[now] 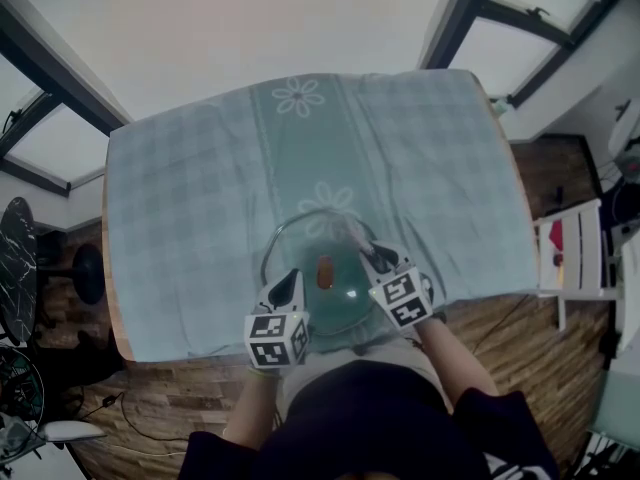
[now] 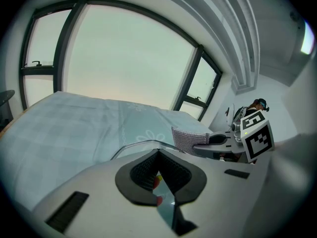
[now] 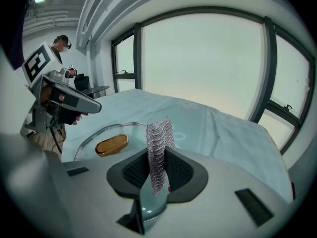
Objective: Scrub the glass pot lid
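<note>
The glass pot lid (image 1: 305, 253) lies near the front edge of the table, its amber handle (image 1: 324, 272) on top. My left gripper (image 1: 289, 284) is shut on the lid's near rim, and glass shows between its jaws (image 2: 159, 176). My right gripper (image 1: 368, 254) is shut on a silver mesh scrubbing cloth (image 3: 158, 150), which stands up from its jaws over the lid's right side. The right gripper view shows the lid (image 3: 101, 133) and handle (image 3: 112, 145) to the left of the cloth. In the left gripper view, the cloth (image 2: 189, 138) hangs above the lid's rim (image 2: 133, 145).
A teal checked tablecloth (image 1: 200, 198) with flower prints covers the table. The table's front edge (image 1: 200, 353) lies just under both grippers, with wood floor beyond it. A white chair (image 1: 575, 248) stands to the right. Large windows are behind the table.
</note>
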